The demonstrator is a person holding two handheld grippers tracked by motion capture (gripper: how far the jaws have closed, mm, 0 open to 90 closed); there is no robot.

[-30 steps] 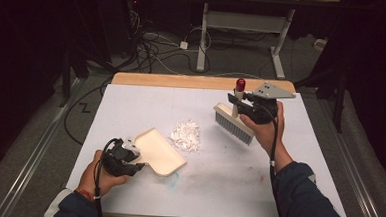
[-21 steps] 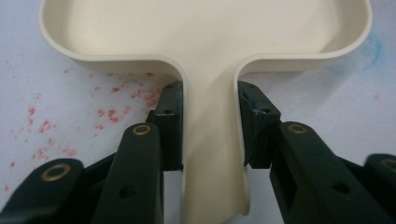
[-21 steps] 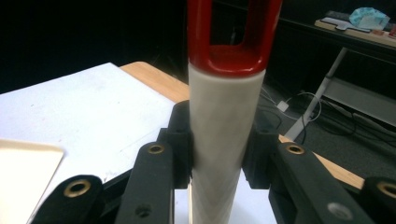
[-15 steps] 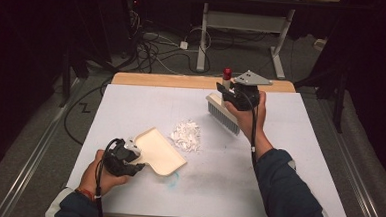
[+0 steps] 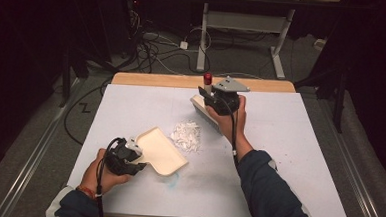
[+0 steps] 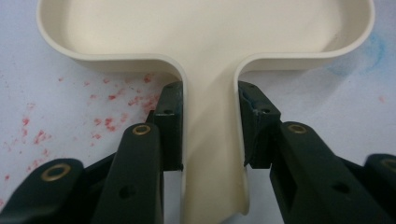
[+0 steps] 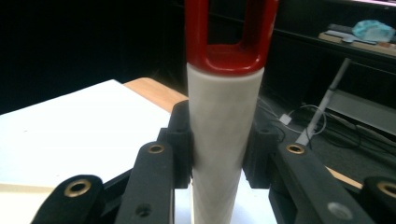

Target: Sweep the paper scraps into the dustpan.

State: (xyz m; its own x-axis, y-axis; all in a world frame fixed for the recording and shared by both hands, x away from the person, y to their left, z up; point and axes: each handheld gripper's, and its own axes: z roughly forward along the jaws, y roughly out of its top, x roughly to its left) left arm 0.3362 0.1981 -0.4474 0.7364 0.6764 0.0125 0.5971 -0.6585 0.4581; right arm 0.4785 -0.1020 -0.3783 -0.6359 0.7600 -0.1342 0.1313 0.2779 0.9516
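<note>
Paper scraps [image 5: 186, 136] lie mid-frame on the white desk [image 5: 299, 144] in the high view, just right of the cream dustpan [image 5: 161, 149] that the left claw [image 5: 128, 155] grips at lower left; the right claw [image 5: 216, 97] holds the brush [image 5: 203, 106] above centre.

Left gripper view: jaws clamp the dustpan [image 6: 210, 46] handle, bottom centre.

Right gripper view: jaws clench the brush handle [image 7: 224, 135], centre, with its red end at top.

White table [image 5: 298, 159]: cream dustpan [image 5: 161, 149], white shreds [image 5: 186, 135], brush [image 5: 205, 109].
</note>
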